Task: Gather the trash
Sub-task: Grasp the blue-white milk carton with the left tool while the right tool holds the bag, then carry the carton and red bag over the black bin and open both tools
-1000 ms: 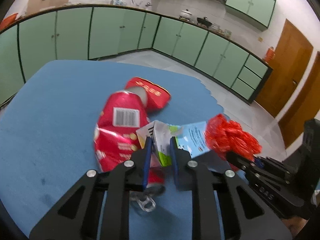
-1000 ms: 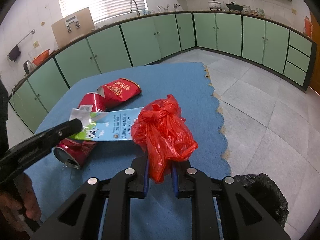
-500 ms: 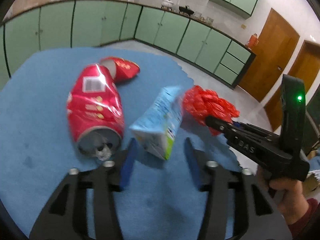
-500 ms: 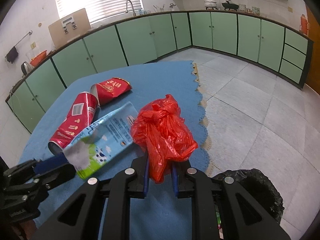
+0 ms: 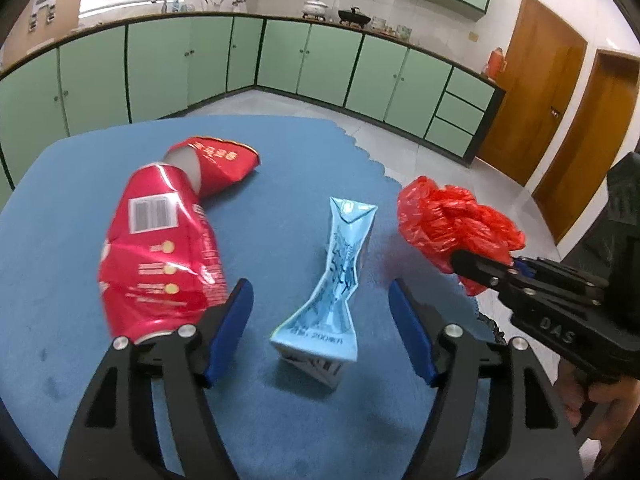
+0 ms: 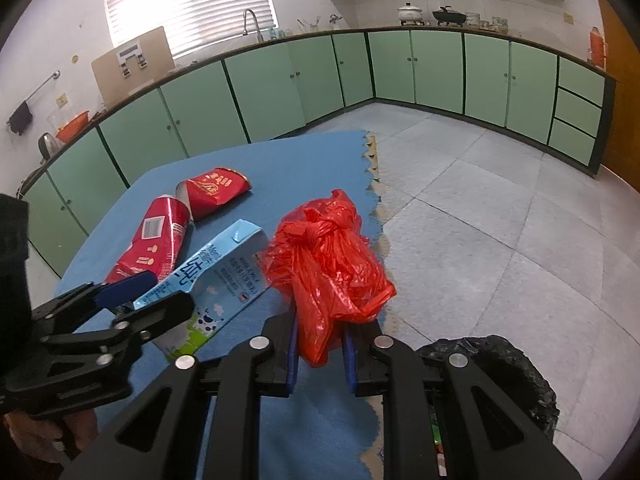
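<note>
My left gripper (image 5: 320, 316) is open and empty, its jaws wide on either side of a crushed light-blue milk carton (image 5: 332, 280) lying on the blue table (image 5: 60, 248). A crushed red can (image 5: 160, 256) lies to its left, with a red paper cup (image 5: 220, 164) beyond it. My right gripper (image 6: 320, 344) is shut on a knotted red plastic bag (image 6: 328, 264), held above the table's right edge. The carton (image 6: 216, 280), can (image 6: 156, 244) and cup (image 6: 214, 192) also show in the right wrist view, with the left gripper (image 6: 148, 292) around the carton.
A black-lined trash bin (image 6: 500, 372) stands on the tiled floor below the right gripper, off the table's scalloped right edge (image 6: 376, 208). Green kitchen cabinets (image 5: 312, 64) run along the back walls; wooden doors (image 5: 540, 92) are at the right.
My left gripper let go of the milk carton and opened wide; the carton now lies on the table between its jaws. The right gripper still holds the red bag, nearer the bin.
</note>
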`<state>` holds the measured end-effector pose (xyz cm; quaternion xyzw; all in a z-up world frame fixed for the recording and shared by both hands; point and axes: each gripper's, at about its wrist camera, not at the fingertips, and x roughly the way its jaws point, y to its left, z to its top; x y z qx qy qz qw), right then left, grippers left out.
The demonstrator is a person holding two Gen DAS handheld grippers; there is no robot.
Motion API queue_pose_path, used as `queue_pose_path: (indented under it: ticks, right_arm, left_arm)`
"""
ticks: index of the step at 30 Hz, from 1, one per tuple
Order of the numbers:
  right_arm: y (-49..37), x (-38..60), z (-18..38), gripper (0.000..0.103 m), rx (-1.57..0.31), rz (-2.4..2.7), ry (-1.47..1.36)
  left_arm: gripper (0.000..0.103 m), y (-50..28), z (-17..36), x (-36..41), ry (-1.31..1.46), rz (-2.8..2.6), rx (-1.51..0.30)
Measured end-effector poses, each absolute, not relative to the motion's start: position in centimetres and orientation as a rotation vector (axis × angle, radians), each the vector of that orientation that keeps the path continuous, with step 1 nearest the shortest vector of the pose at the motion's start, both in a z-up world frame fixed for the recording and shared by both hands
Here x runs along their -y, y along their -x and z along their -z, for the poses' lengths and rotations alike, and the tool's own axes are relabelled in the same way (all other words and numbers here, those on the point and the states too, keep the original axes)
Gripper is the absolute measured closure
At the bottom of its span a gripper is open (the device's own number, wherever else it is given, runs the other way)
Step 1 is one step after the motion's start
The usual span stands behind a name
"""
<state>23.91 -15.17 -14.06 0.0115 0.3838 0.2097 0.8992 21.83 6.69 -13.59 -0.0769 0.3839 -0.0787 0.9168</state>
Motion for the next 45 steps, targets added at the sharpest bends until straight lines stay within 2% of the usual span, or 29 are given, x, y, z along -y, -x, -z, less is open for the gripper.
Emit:
queue_pose_path:
  ticks: [2, 4, 6, 28, 45]
  right_arm:
    - [-23.9, 15.2, 14.1, 0.085, -0.797, -0.431, -0.026]
    - [-23.8, 15.4, 14.1, 0.085, -0.799, -0.431, -0.029]
    - [-23.7, 15.4, 14.1, 0.085, -0.799, -0.430, -0.031]
    - [-21.5, 16.3, 13.1, 0.087, -0.789, -0.444, -0.025]
    - [-16.9, 25.2, 9.2, 0.087, -0.687, -0.321, -0.104]
  left_arm:
    - [0.044, -22.3, 14.0, -6.4, 0.152, 0.165, -0.804]
    - [0.065, -22.7, 14.5, -6.2, 0.156, 0.173, -0.824]
    - [0.067, -23.1, 15.0, -6.0, 0.162, 0.179, -0.838]
    - [0.068, -19.0, 12.7, -4.4, 0.176, 0.081, -0.759]
    - [0.068, -17.0, 8.2, 2.8, 0.143, 0.216, -0.677]
